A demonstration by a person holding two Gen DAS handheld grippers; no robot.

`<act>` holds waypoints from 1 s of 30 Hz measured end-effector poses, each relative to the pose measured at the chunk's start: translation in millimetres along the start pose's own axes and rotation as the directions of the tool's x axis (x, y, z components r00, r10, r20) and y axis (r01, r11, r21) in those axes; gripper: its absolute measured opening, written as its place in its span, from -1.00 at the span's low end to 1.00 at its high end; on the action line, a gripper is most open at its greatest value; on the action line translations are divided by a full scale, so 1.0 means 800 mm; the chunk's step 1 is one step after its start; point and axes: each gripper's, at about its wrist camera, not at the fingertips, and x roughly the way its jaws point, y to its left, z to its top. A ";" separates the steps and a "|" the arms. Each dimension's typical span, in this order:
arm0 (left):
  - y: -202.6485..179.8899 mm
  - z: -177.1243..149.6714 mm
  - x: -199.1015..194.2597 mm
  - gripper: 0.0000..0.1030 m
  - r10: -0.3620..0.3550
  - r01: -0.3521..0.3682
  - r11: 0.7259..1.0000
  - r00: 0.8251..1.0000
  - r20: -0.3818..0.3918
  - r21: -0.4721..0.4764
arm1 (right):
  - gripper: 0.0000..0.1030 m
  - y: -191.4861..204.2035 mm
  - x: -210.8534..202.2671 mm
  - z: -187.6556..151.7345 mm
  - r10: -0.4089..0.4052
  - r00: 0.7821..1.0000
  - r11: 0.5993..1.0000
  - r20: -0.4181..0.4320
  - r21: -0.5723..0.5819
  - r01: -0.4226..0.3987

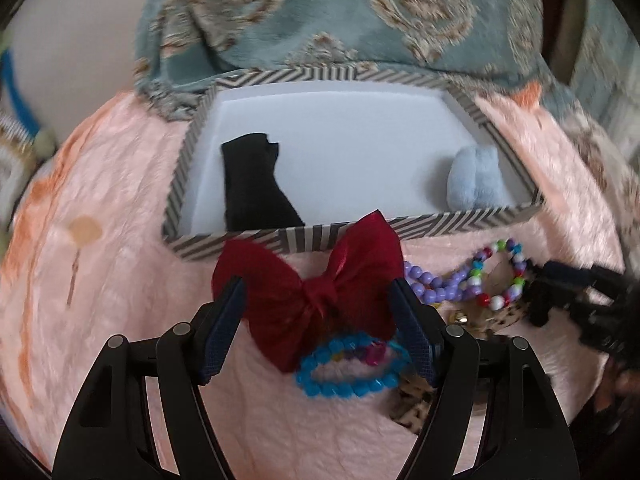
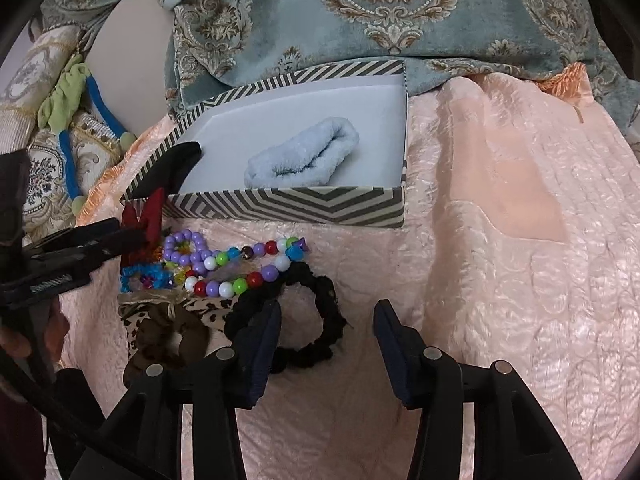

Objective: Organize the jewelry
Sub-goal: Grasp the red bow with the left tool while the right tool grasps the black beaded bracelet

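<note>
On the pink quilt a dark red bow [image 1: 312,292] lies between the fingers of my left gripper [image 1: 316,286], which stands open around it. Just below the bow is a blue bead bracelet [image 1: 352,368]. Purple beads [image 1: 436,284] and a multicolour bead bracelet [image 1: 504,272] lie to its right. My right gripper [image 2: 328,308] is open over a black scrunchie [image 2: 312,312], with its left finger covering the scrunchie's left side. The pile also shows the multicolour bracelet [image 2: 240,280], a leopard scrunchie [image 2: 208,306] and a brown scrunchie [image 2: 168,344].
A striped box [image 2: 288,204] stands behind the pile, holding a light blue scrunchie [image 2: 304,152] and a black item [image 1: 252,184]. Patterned teal fabric [image 2: 360,12] lies behind it. A green and blue band [image 2: 72,100] sits far left. A hand [image 2: 24,336] holds the left gripper.
</note>
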 end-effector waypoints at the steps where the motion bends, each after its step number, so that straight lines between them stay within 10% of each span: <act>1: 0.001 0.001 0.007 0.42 0.005 -0.005 1.000 1.000 -0.006 0.013 | -0.10 -0.001 0.001 0.000 0.003 1.000 1.000 0.003 0.002 -0.003; 7: 0.024 -0.001 0.021 -0.36 -0.082 0.080 0.993 0.996 -0.018 -0.085 | -0.82 0.002 0.005 0.002 -0.020 1.000 0.999 0.005 -0.030 0.021; 13: 0.025 -0.008 -0.012 -0.92 -0.065 0.069 0.990 0.997 0.035 -0.121 | -0.88 0.013 -0.016 0.001 0.010 0.999 0.999 0.034 -0.046 -0.008; 22: 0.032 -0.020 -0.052 -0.89 -0.071 0.084 0.979 0.995 0.074 -0.188 | -0.88 0.022 -0.071 0.011 0.044 0.992 0.998 0.116 -0.050 -0.038; 26: 0.023 -0.021 -0.051 0.08 -0.072 0.082 0.985 0.995 0.075 -0.151 | -0.88 0.020 -0.087 0.010 0.043 0.990 0.998 0.133 -0.050 -0.037; 30: -0.006 -0.013 -0.040 0.08 -0.063 0.061 0.997 0.996 0.063 0.038 | -0.88 0.015 -0.088 0.010 0.051 0.991 0.998 0.126 -0.034 -0.047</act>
